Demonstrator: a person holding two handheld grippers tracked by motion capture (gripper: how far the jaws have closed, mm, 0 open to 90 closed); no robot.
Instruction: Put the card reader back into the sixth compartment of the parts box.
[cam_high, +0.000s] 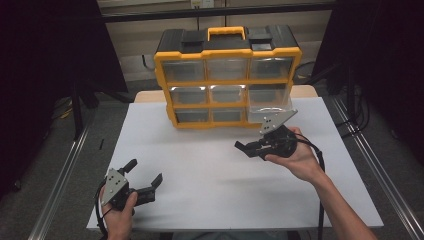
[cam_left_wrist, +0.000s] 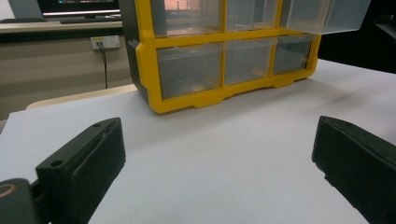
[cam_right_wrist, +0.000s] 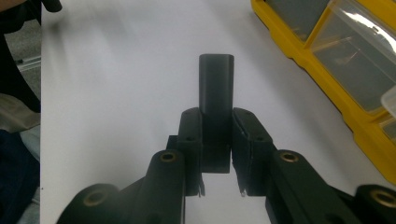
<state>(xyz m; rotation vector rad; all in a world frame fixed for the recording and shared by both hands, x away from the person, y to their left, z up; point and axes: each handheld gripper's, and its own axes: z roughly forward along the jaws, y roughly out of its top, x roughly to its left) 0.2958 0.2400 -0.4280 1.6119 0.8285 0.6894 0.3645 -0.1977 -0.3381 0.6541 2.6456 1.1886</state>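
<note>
Black block (cam_right_wrist: 215, 98) clamped in the right gripper (cam_high: 252, 148), over the white table (cam_high: 210, 165) at 3 o'clock. Left gripper (cam_high: 145, 177), jaws wide, waits at 8. Keep the grip level approaching the pulled-out drawer (cam_high: 270, 107) at 1.

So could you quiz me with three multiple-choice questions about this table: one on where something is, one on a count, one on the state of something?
1. Where does the yellow organizer stand?
A. far edge of the table
B. beside the left gripper
C. on the floor

2. How many drawers does its front hold?
A. four
B. six
C. nine

3. How is the right gripper?
A. wide open
B. shut on a black block
C. lying on the table

Answers: 1 A, it sits at the white table's far side. 2 C, three rows of three. 3 B, the jaws clamp the black block, while the left gripper is open.
</note>
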